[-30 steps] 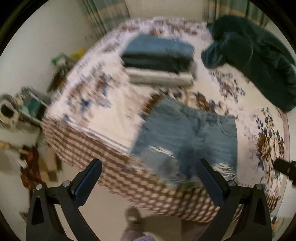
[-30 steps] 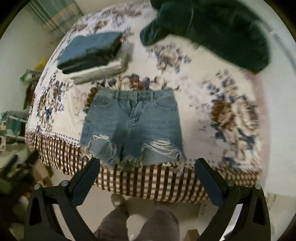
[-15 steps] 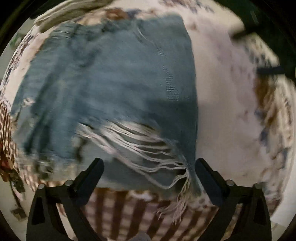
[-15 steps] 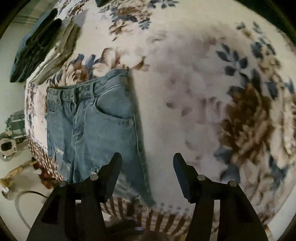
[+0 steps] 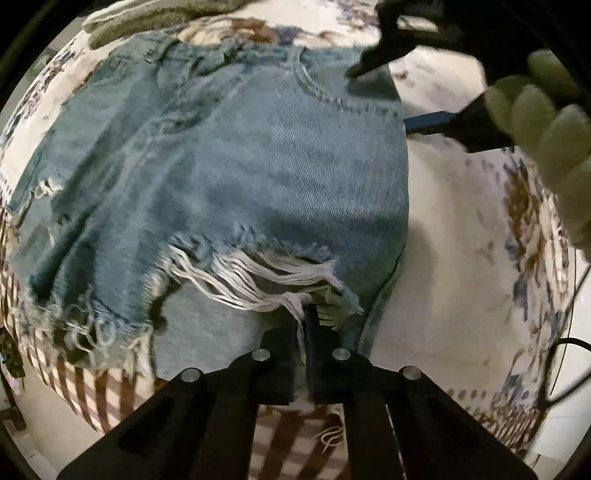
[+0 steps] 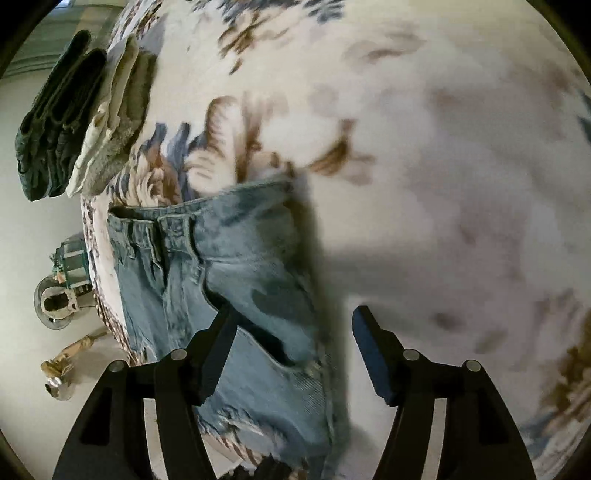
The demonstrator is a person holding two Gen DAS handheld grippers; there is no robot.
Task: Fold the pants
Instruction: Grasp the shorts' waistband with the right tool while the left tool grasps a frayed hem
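Light-blue frayed denim shorts [image 5: 236, 177] lie flat on a floral bedspread [image 5: 461, 229], waistband away from me. My left gripper [image 5: 306, 317] is shut on the frayed hem of the right leg at the bed's near edge. My right gripper [image 6: 293, 325] is open over the shorts' [image 6: 240, 266] right side below the waistband, one finger above the denim and one above the bedspread [image 6: 443, 184]. It also shows in the left wrist view [image 5: 384, 96], held by a gloved hand [image 5: 546, 122].
A stack of folded clothes [image 6: 74, 122] sits on the bed beyond the waistband, and shows at the top of the left wrist view [image 5: 155, 14]. The bed's checked skirt [image 5: 92, 384] hangs below the shorts. Clutter [image 6: 62, 291] stands on the floor left of the bed.
My left gripper has closed on the frayed hem; it was open before. Both grippers have come down close to the shorts, the right one toward the waistband side.
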